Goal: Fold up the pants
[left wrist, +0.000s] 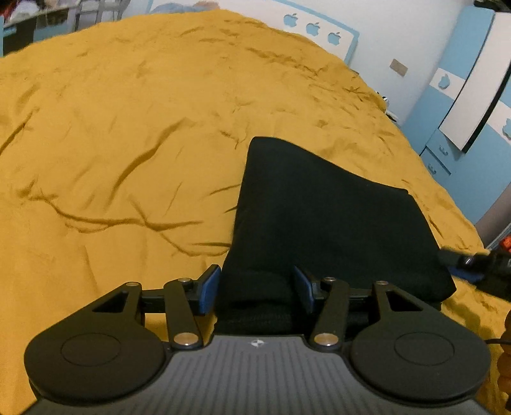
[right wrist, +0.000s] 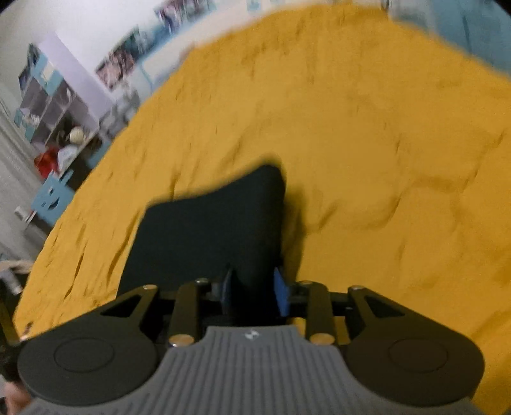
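Note:
The black pants [left wrist: 322, 217] lie folded on the mustard-yellow bedspread [left wrist: 127, 127]. My left gripper [left wrist: 257, 290] has its blue pads on either side of a thick bunched edge of the pants and is shut on it. In the right wrist view the pants [right wrist: 210, 230] show as a dark folded panel, blurred. My right gripper [right wrist: 254, 295] is shut on the near right edge of the pants. The right gripper also shows at the right edge of the left wrist view [left wrist: 472, 263].
The yellow bedspread [right wrist: 383, 159] fills both views with shallow creases. A blue-and-white headboard [left wrist: 319, 28] and blue wardrobe [left wrist: 463, 95] stand beyond the bed. Shelves with clutter [right wrist: 54, 111] stand at the far left.

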The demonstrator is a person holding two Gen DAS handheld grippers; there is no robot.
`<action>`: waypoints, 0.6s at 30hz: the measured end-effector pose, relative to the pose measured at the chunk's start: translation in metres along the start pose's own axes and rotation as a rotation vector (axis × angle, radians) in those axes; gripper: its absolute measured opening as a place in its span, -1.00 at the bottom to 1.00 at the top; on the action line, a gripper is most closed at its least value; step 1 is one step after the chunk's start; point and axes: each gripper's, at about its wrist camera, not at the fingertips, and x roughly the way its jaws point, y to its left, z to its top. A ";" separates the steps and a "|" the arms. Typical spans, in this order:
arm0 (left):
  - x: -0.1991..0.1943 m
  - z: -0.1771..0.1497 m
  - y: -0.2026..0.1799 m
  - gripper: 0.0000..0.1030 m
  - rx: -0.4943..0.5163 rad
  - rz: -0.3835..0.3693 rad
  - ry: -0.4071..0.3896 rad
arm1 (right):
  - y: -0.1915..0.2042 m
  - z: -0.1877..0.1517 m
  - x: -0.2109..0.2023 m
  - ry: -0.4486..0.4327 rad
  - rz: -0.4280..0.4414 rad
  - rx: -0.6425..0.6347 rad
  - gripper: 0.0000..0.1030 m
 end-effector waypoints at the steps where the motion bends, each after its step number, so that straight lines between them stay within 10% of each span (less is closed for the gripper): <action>1: 0.003 0.001 0.000 0.17 -0.013 -0.005 0.012 | 0.000 0.001 -0.004 -0.033 -0.010 -0.012 -0.49; 18: -0.006 -0.015 0.009 0.19 -0.022 -0.040 0.087 | -0.003 -0.009 0.010 0.226 -0.008 -0.177 -0.27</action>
